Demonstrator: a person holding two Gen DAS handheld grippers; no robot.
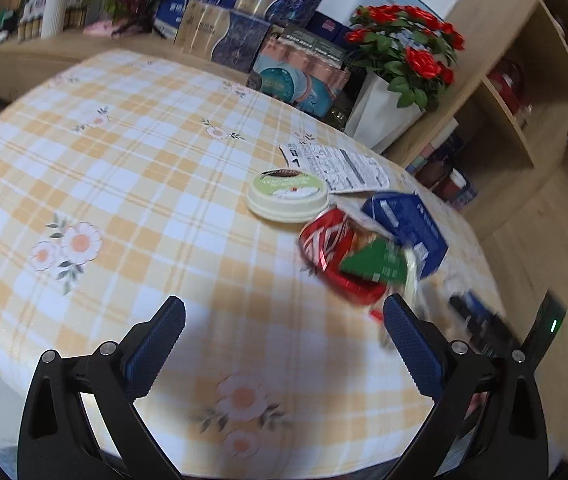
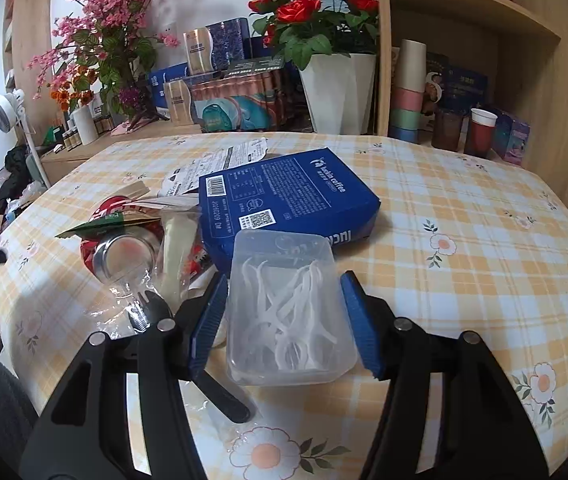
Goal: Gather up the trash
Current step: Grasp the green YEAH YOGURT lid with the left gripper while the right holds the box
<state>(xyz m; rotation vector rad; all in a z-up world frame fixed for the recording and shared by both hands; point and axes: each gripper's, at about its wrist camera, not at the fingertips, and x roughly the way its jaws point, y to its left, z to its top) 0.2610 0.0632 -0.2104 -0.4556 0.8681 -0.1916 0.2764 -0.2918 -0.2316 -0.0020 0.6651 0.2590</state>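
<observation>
The left tool (image 1: 284, 320) is spread wide above the checked cloth of the bench (image 1: 124, 168) and grips nothing. Its right finger (image 1: 408, 336) sits just beside the trash pile, near the red can (image 1: 324, 248).

The right tool (image 2: 284, 312) is spread, with one finger on each side of the clear floss-pick box (image 2: 290, 308). The left pad (image 2: 208, 320) lies at the wall of the box; a narrow gap shows between the box and the right pad (image 2: 360, 320). The box rests on the bench.

The trash lies grouped near the bench centre:
- Blue coffee box (image 2: 284, 196), flat, directly behind the clear box.
- Red can on its side, its base facing the right wrist camera, under a green wrapper (image 1: 376, 264).
- Black plastic fork (image 2: 152, 308) in clear film, beside the left finger.
- Round lid (image 1: 288, 196), next to the can.
- Printed paper sheet (image 1: 340, 168), behind the lid.
</observation>
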